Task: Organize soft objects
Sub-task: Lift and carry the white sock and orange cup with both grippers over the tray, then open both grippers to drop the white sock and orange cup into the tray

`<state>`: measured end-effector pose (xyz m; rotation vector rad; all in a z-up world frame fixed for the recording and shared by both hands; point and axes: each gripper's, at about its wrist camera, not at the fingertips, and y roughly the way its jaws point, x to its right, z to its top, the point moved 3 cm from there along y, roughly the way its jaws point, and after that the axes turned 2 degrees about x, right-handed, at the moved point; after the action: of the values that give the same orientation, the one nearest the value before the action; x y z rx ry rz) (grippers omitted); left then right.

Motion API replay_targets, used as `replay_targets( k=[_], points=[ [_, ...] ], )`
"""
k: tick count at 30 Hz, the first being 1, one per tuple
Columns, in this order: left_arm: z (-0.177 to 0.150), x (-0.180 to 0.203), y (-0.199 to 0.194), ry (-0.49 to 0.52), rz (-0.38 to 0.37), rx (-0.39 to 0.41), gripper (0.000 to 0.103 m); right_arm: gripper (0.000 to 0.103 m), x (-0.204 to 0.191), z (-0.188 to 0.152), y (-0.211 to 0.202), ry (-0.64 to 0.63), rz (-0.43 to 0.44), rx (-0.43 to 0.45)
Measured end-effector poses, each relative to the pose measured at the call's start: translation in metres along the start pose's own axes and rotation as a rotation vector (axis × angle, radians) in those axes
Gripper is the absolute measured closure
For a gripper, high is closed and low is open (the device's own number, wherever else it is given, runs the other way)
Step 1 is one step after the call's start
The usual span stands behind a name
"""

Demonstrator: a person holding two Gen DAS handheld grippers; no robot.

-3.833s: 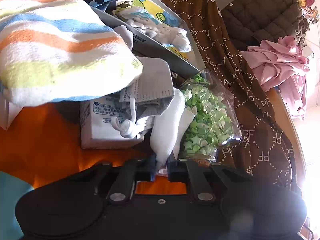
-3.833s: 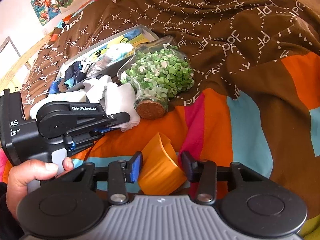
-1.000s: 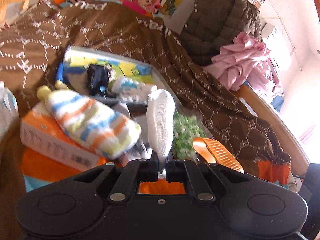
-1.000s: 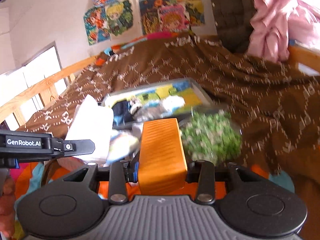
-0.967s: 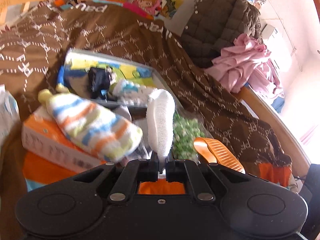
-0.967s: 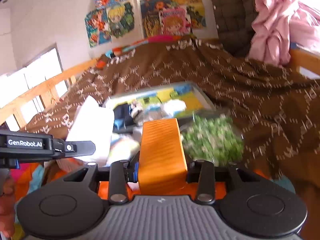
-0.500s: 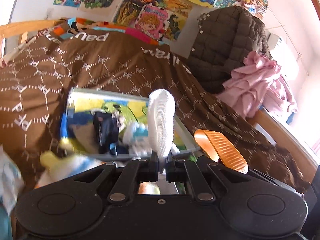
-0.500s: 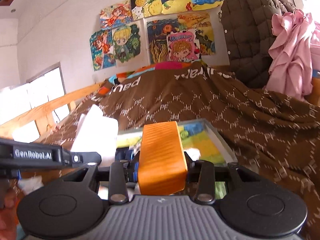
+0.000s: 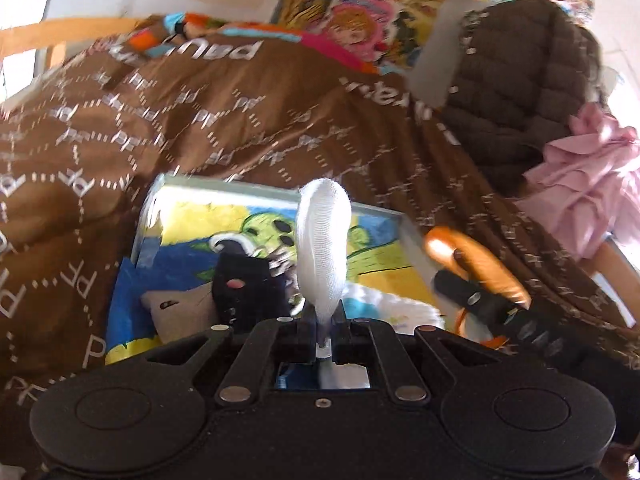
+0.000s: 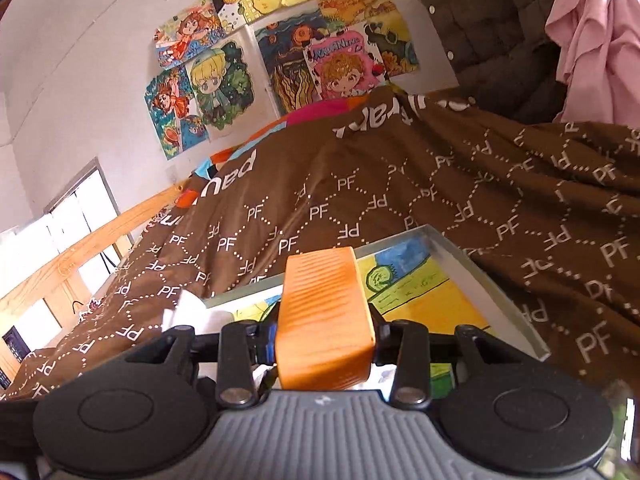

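We are holding a white sock [image 9: 323, 248] upright in the left hand-held gripper [image 9: 323, 322], its jaws clenched on the sock's lower end. The sock is standing over the tray [image 9: 280, 194], which is lying on the brown bed cover [image 9: 240, 120]. Inside the tray, a dark sock [image 9: 246, 288] and a white-and-blue sock [image 9: 394, 308] are resting on a cartoon-printed lining. We are grasping a ribbed orange item [image 10: 325, 320] in the right hand-held gripper [image 10: 325, 346], both fingers pressing its sides. It is hanging above the tray's near edge [image 10: 492, 280].
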<state>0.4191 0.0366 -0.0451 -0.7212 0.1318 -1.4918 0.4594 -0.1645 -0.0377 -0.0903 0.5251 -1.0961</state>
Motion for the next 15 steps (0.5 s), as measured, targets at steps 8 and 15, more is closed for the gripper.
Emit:
replay_targets(
  k=[8, 15],
  points=[
    [-0.012, -0.012, 0.031, -0.056, 0.002, -0.083, 0.097, 0.059, -0.007, -0.008, 0.021, -0.022, -0.011, -0.077],
    [-0.020, -0.024, 0.039, -0.125, 0.032, -0.141, 0.096, 0.058, -0.009, -0.014, 0.026, -0.050, -0.062, -0.118]
  ],
)
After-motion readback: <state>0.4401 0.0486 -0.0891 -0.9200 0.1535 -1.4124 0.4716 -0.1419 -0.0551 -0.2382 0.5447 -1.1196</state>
